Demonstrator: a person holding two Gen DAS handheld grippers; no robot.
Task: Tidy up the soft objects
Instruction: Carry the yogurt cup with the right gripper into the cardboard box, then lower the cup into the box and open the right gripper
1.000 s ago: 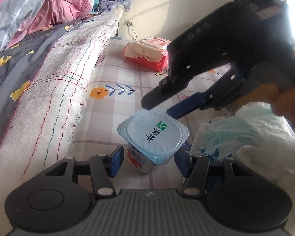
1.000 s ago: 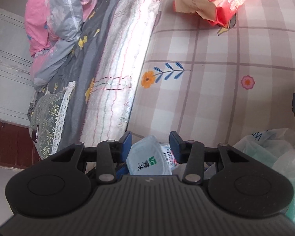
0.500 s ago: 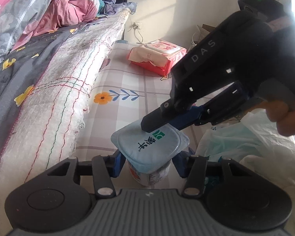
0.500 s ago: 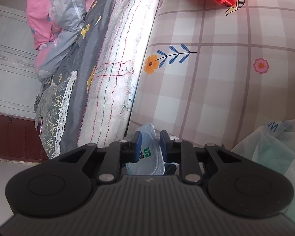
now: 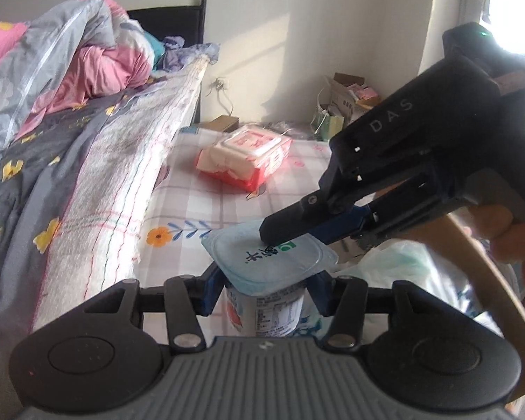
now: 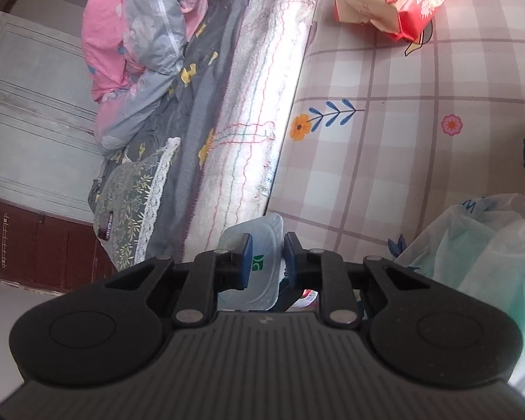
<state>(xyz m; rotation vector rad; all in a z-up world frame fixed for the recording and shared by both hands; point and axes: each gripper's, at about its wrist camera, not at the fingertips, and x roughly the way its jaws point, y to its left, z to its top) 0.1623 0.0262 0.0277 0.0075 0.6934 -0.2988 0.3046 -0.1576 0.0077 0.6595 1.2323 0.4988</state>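
I have the yogurt cup (image 5: pixel 264 309) clamped by its body in my left gripper (image 5: pixel 262 292), blue pads against both sides, and it hangs above the checked floral mat (image 5: pixel 206 206) beside the mattress edge (image 5: pixel 122 182). My right gripper (image 6: pixel 266 257) reaches in from the right with its jaws drawn narrow; its tips lie across the cup's foil lid (image 5: pixel 269 257), though I cannot tell whether they pinch the rim or only rest on it. I judge the sorting is at an early stage: the cup is in hand but not put anywhere. The red wet-wipes pack (image 5: pixel 245 161) lies untouched farther along the mat, and the crumpled plastic bag (image 6: pixel 479 241) sits just to my right.
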